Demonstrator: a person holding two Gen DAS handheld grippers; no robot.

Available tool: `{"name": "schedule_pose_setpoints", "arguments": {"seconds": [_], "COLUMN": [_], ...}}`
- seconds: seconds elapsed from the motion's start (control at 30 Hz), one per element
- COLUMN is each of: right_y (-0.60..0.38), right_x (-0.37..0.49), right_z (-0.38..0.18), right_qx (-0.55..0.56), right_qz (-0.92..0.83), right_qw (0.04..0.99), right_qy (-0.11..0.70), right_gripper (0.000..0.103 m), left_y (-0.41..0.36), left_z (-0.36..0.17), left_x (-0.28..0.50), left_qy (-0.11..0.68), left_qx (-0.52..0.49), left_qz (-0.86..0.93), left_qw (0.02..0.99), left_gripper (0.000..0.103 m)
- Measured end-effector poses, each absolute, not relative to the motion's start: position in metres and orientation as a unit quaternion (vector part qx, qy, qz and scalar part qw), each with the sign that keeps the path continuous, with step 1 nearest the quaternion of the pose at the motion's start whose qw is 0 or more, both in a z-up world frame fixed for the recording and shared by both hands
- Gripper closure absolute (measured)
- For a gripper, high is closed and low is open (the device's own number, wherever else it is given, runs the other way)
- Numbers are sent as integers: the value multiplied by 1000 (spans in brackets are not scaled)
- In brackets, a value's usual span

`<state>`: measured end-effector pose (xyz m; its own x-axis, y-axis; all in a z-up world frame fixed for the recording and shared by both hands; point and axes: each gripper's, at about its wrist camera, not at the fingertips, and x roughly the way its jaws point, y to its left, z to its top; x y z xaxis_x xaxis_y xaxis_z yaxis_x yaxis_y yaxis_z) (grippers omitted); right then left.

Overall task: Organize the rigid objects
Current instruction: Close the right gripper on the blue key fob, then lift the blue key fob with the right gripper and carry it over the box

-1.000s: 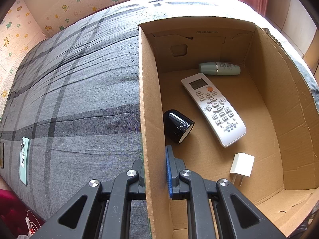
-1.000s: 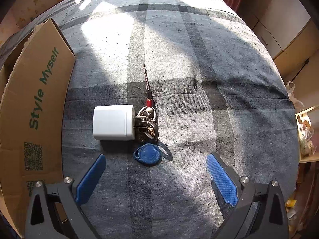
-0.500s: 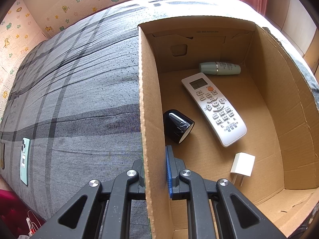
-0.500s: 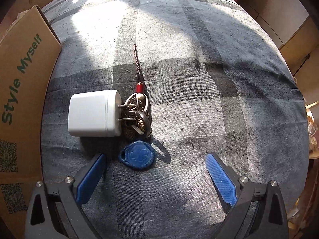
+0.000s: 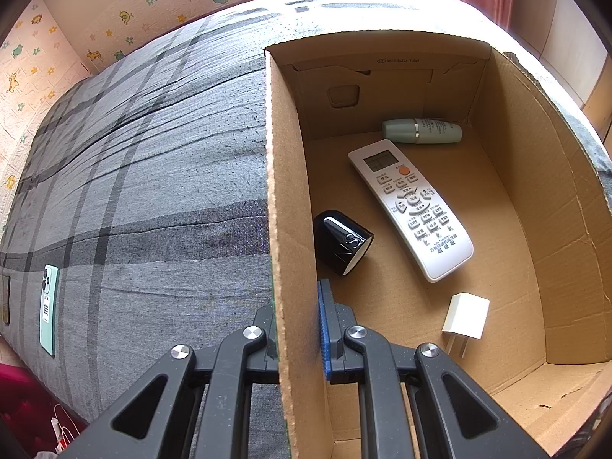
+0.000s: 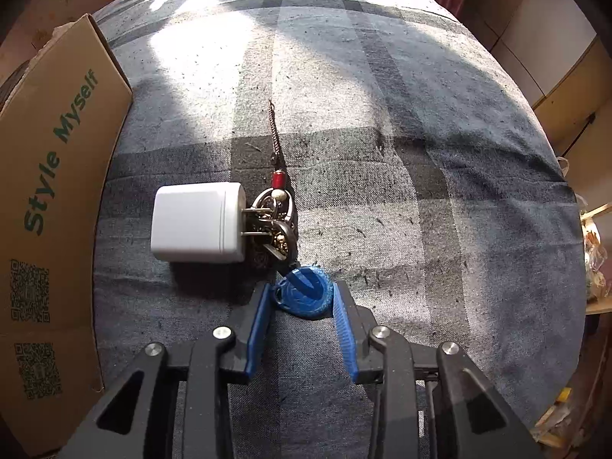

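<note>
The blue key fob point(image 6: 304, 298) is clamped between the pads of the right gripper point(image 6: 302, 306), whose jaws have just been closing from wide to narrow around it; the fob stands tilted on edge on the grey plaid bedcover point(image 6: 401, 153), lifted at its far end where it joins the bunch of keys point(image 6: 277, 225). The keys and their chain point(image 6: 275, 134) trail away toward twelve o'clock, and the white charger point(image 6: 197, 227) lies at ten o'clock from the fob, its prongs resting on the key ring. The lift is best made slowly and straight up, so that the ring slides out from under the prongs without the charger being dragged along, and the grip should be checked, since only the fob's edges are caught. The right gripper is pointed steeply down at the bedcover. The left gripper point(image 5: 298, 340) is also angled steeply down and is closed tight on the side wall of the cardboard box point(image 5: 283, 199), so the box is steadied. Inside it, a remote control point(image 5: 411, 206), a black cap point(image 5: 342, 241), a green bottle point(image 5: 422, 131) and a small white plug point(image 5: 466, 315) are already stowed.
</note>
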<state>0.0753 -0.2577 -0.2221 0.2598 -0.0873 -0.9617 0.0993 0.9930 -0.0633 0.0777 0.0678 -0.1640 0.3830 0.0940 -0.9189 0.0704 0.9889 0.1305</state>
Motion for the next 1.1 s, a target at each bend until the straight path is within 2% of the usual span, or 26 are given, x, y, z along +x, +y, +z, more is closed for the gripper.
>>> {"name": "schedule_pose_setpoints", "arguments": {"seconds": [0.7, 1.1], "right_y": [-251, -228], "right_x": [67, 66], "right_z": [-197, -146], "right_qx": [2, -18], "right_qz": [-52, -29], "right_qw": [794, 810], "right_qy": [605, 586], "right_gripper": [68, 68], "left_y": [68, 68], "left_z": [-164, -164], "left_x": [77, 77], "left_qy": [555, 555], "left_qx": [74, 74], "left_qz": [7, 6], "left_qw": [828, 829], "left_gripper": [89, 90]}}
